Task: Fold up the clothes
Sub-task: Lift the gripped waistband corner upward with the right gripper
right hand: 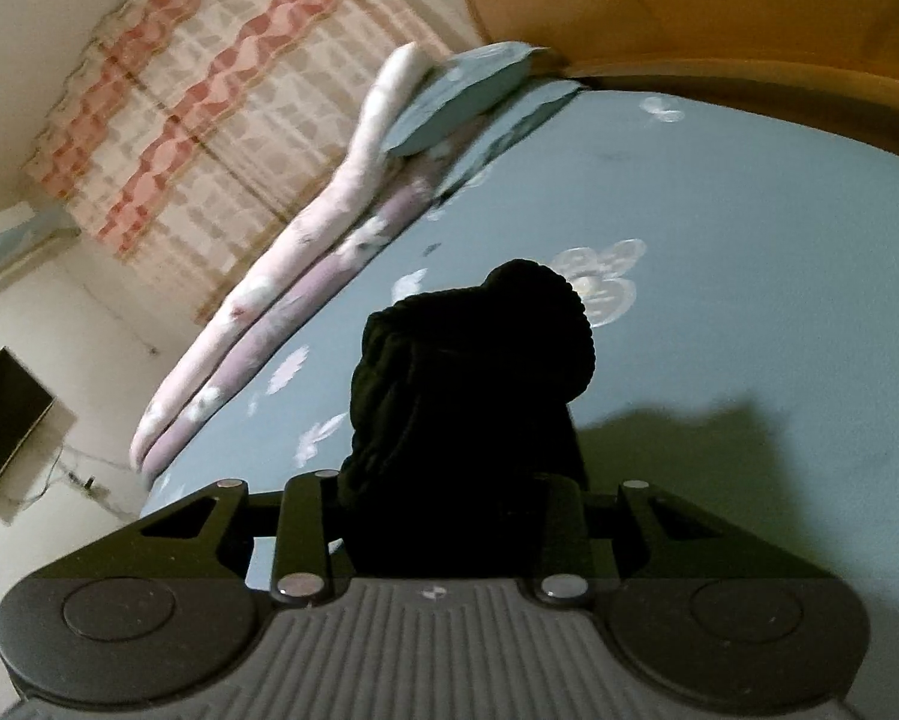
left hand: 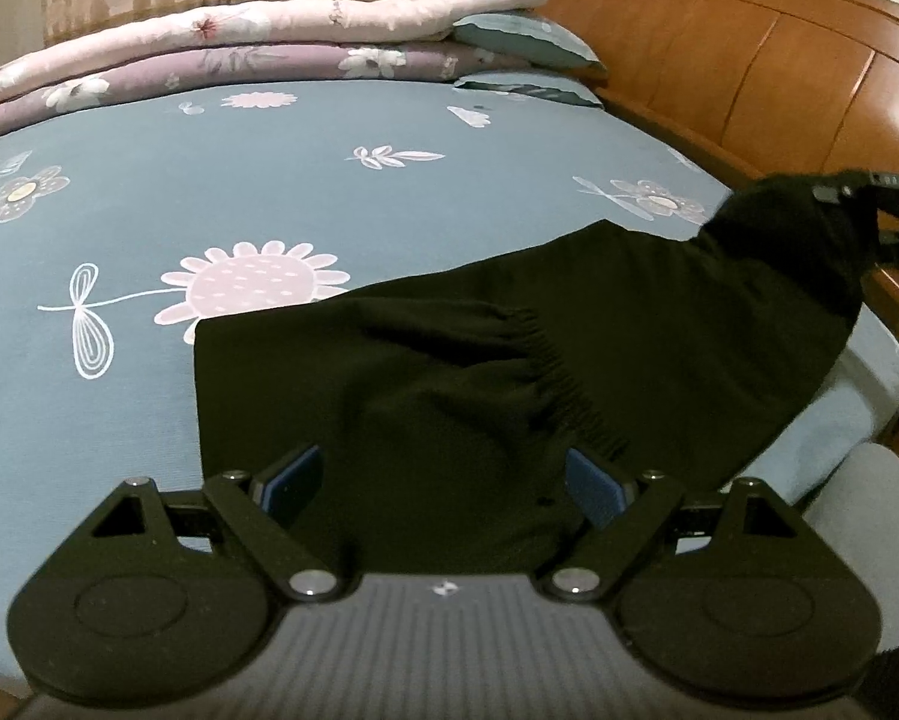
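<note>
Fingers of left gripper (left hand: 443,480) spread wide over black garment (left hand: 449,372) on bed (left hand: 269,180). Farther right, right gripper (right hand: 449,516) pinching a bunched end, lifted. Soft, light, floppy; best gripped at ribbed band (left hand: 563,372).

Right claw (right hand: 449,516) fingers: buried in the black garment (right hand: 467,396); grip not discernible.
Garment's near edge: behind the left claw (left hand: 443,483) body.
Curtain (right hand: 221,102): motion-blurred.
Headboard (left hand: 749,54): cut off at right edge.
</note>
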`<state>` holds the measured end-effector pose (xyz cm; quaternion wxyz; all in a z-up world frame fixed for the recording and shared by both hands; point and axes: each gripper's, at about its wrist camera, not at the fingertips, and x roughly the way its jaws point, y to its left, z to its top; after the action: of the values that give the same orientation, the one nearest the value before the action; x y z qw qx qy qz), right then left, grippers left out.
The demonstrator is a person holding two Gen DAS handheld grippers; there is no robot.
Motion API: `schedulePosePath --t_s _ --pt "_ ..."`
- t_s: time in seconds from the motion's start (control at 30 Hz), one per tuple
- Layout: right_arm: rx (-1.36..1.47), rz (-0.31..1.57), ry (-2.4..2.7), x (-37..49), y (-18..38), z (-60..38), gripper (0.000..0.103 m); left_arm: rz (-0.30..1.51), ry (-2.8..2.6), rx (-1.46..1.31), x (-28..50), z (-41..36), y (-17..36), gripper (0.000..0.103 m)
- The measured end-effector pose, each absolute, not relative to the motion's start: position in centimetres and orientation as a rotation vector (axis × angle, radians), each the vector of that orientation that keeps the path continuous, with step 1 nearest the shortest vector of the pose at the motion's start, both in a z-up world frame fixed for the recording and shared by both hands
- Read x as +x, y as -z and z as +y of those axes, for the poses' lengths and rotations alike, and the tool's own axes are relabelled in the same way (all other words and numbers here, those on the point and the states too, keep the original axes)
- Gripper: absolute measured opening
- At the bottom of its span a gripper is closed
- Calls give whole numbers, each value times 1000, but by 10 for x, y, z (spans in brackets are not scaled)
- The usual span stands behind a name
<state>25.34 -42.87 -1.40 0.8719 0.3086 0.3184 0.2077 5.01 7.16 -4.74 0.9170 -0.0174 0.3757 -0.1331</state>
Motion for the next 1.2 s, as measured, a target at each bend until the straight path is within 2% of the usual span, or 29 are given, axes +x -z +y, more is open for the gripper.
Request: schedulePosePath --t_s 0.37,0.73,1.2 --pt "550 706 -584 237 -20 -330 36 802 313 48 39 98 55 88" --pt "424 755 -718 215 -26 -234 35 809 313 51 25 126 53 88" --pt "115 662 -833 162 -53 -149 35 813 301 37 22 137 57 88"
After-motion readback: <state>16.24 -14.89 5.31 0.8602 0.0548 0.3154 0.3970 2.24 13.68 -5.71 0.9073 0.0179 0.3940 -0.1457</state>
